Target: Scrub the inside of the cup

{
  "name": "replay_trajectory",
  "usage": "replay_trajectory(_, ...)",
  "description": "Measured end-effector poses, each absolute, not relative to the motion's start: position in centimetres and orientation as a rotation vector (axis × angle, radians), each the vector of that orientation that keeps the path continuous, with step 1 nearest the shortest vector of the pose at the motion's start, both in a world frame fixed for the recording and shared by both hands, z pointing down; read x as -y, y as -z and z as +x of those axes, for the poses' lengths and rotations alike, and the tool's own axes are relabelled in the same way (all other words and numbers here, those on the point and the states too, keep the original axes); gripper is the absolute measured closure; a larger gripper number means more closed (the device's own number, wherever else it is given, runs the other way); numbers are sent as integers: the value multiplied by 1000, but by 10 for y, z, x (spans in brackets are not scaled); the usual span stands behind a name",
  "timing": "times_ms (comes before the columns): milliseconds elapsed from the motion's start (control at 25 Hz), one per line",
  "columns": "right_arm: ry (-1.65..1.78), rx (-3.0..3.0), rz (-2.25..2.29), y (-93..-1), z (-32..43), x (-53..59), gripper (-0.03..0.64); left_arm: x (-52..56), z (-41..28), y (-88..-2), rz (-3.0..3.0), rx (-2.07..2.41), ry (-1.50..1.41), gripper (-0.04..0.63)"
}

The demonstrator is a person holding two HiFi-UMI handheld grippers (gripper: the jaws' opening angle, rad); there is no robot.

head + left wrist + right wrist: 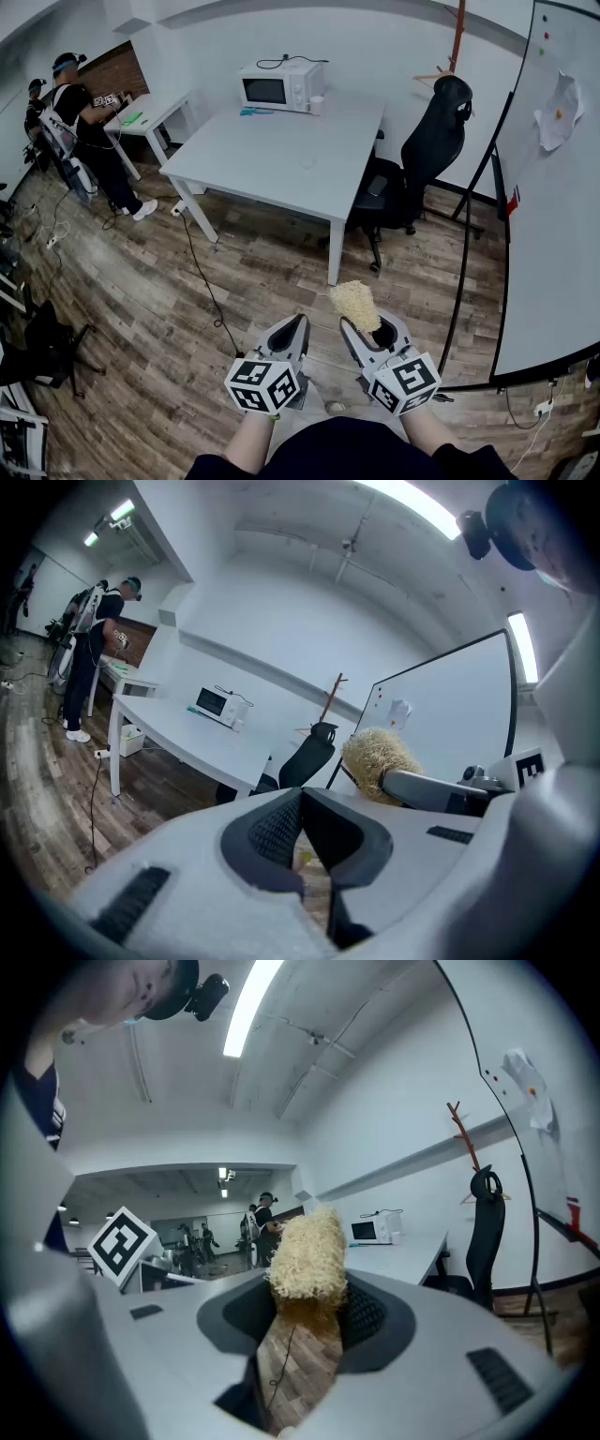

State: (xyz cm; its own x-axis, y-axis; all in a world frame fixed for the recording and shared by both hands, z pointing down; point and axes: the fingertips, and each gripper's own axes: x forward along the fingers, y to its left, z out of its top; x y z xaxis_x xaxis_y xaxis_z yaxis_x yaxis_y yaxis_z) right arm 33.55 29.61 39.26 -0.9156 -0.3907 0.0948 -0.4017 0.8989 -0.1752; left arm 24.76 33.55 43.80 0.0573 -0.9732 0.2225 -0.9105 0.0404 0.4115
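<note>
Scrubber point(307, 1255) of pale, straw-like fibre pinched between the jaws of the right gripper point(305, 1305), tuft standing out past the tips. Left gripper point(300, 799) pressed together at the tips, nothing between them. Both held low over the wooden floor point(141, 281), close to the body, left just beside right. Cup point(317, 105), small and white, well apart from both grippers: upright at the far end of the white table point(281, 159), just beside the microwave point(281, 86). Black office chair point(433, 141) at the table's right side, whiteboard point(553, 234) further right. Person point(86, 122) at a smaller desk on the far left, well away from the grippers.
</note>
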Motion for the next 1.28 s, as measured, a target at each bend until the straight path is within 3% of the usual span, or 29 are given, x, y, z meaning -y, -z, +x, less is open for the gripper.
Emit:
replay_trajectory(680, -318, 3023, 572, -392, 322, -286, 440, -327, 246, -449, 1883, 1893, 138, 575)
replay_trajectory(1280, -395, 2983, 668, -397, 222, -217, 439, -247, 149, -445, 1974, 1817, 89, 575)
